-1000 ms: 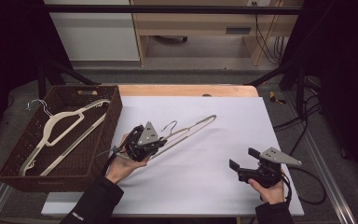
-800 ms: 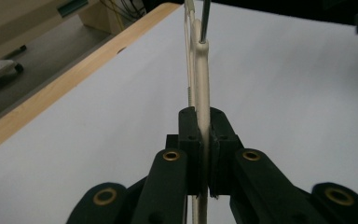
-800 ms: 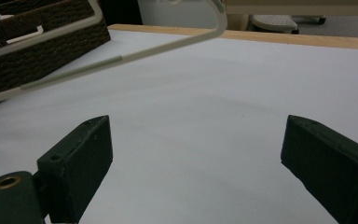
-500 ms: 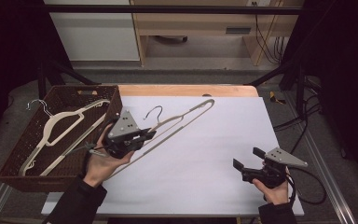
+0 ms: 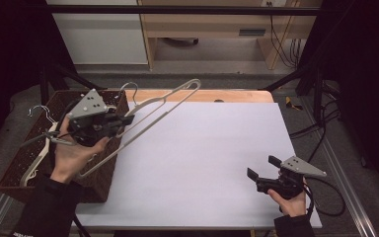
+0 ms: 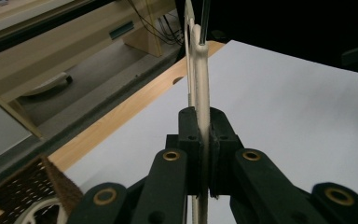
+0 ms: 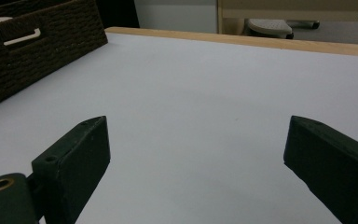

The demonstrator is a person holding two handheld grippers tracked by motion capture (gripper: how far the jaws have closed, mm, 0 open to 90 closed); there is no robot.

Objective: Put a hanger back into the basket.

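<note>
We see the left gripper (image 5: 123, 120) raised over the basket (image 5: 109, 173), its jaws pinching a cream hanger (image 5: 163, 101) that slants up and away, clear of the table (image 5: 207, 148). In the left gripper view the hanger (image 6: 200, 79) stands edge-on between the clamped pads (image 6: 189, 135). Another hanger (image 5: 37, 153) lies in the basket (its hook near the far left corner). The right gripper (image 5: 261, 173) sits low near the table's front right, jaws spread wide on nothing.
</note>
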